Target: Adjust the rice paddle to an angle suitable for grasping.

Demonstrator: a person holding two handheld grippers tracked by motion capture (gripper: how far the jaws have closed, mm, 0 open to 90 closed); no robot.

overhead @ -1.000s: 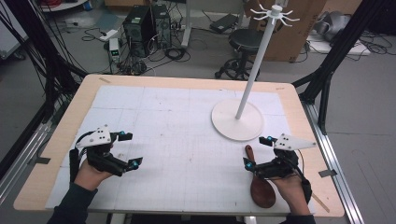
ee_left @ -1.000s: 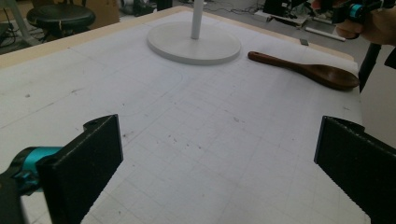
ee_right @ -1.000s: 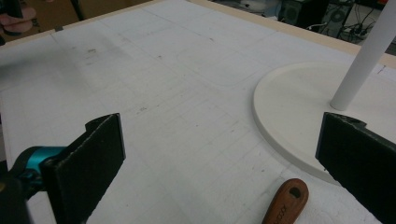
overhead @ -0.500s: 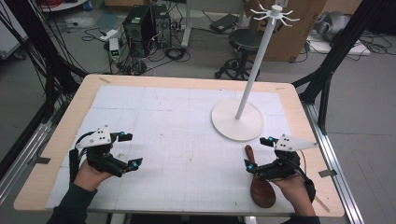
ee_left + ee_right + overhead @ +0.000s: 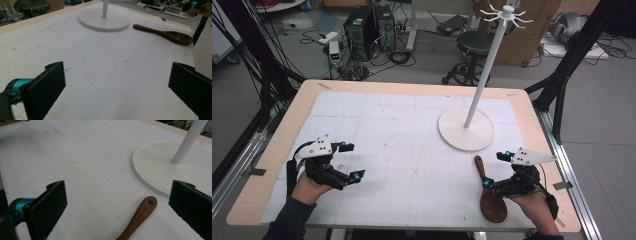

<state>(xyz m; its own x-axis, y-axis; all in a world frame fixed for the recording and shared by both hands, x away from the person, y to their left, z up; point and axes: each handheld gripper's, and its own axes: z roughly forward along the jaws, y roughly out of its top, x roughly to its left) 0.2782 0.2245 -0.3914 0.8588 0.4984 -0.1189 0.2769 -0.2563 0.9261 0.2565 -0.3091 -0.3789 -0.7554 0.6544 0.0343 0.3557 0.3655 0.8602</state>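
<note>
Spoon [image 5: 489, 192]: dark wooden, lying flat on the tabletop [image 5: 412, 150] at the near right; bowl toward the person, handle toward the stand base [image 5: 466, 128]; handle tip just short of the base rim, apart from it.
Long axis: runs near-to-far across the tabletop, tilted slightly left at the far end in the high view; in the right gripper view the handle [image 5: 140, 216] rises from the bottom edge toward the base, hang-hole at the tip.
Handling, judged: light, stiff, one solid piece; smooth finish, likely a bit slick against flat pads; not fragile; lies low, so the jaws must come down close to the mat.
Where to grip, judged: across the narrow handle, mid-length or nearer the tip, pads on its two sides; the wide bowl [image 5: 178, 38] is a poor seat; the hole end suits a hook on the stand.
Right hand-held gripper [image 5: 495, 170]: jaws spread wide, holding nothing; poised over the handle, which lies between the pads in its own view; not touching.
Left hand-held gripper [image 5: 349, 161]: jaws wide apart, empty; low over bare mat at the near left, well apart from the spoon.
</note>
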